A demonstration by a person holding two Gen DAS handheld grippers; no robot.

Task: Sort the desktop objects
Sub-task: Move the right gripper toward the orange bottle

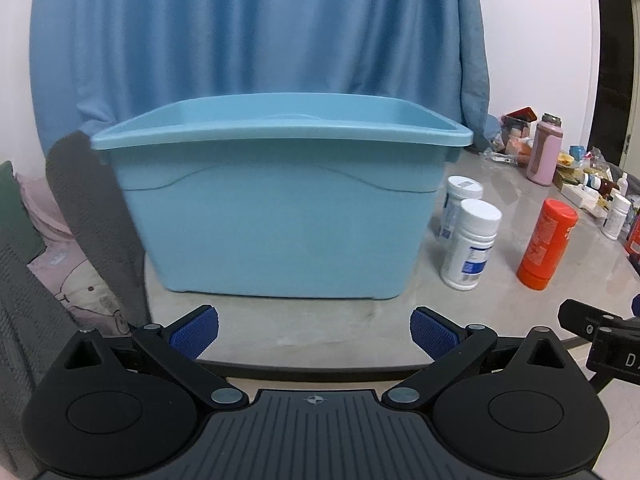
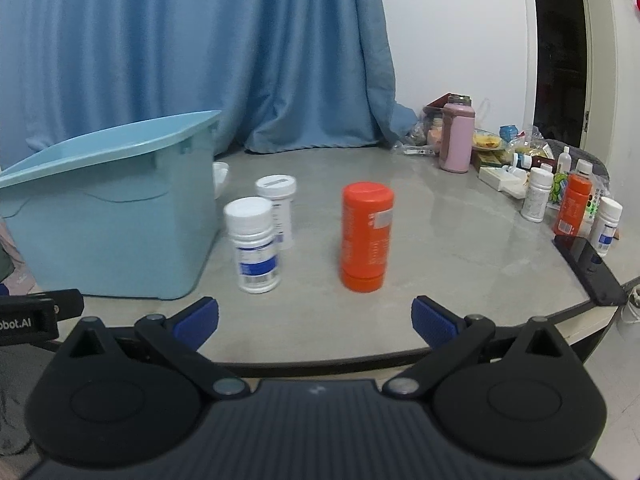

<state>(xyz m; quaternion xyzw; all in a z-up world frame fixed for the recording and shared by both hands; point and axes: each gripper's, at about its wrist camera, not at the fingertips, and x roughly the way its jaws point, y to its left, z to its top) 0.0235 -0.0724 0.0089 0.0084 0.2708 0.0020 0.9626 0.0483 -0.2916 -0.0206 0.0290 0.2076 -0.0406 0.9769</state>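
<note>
Orange plastic is standing out on the grey counter point(image 2: 460, 240): the orange bottle point(image 2: 366, 236) is standing upright, its long axis vertical, straight ahead of the right tongs point(image 2: 315, 322) and slightly right of their centre. Those tongs are hanging spread wide and empty at the near edge. Two white bottles, the nearer white bottle point(image 2: 255, 245) and the farther white bottle point(image 2: 279, 210), are standing between it and the blue bin point(image 1: 280, 216). Facing that bin, the left tongs point(image 1: 315, 330) are spread and empty too. The right hand looks nearer the bottles. What the bin is holding cannot be seen.
</note>
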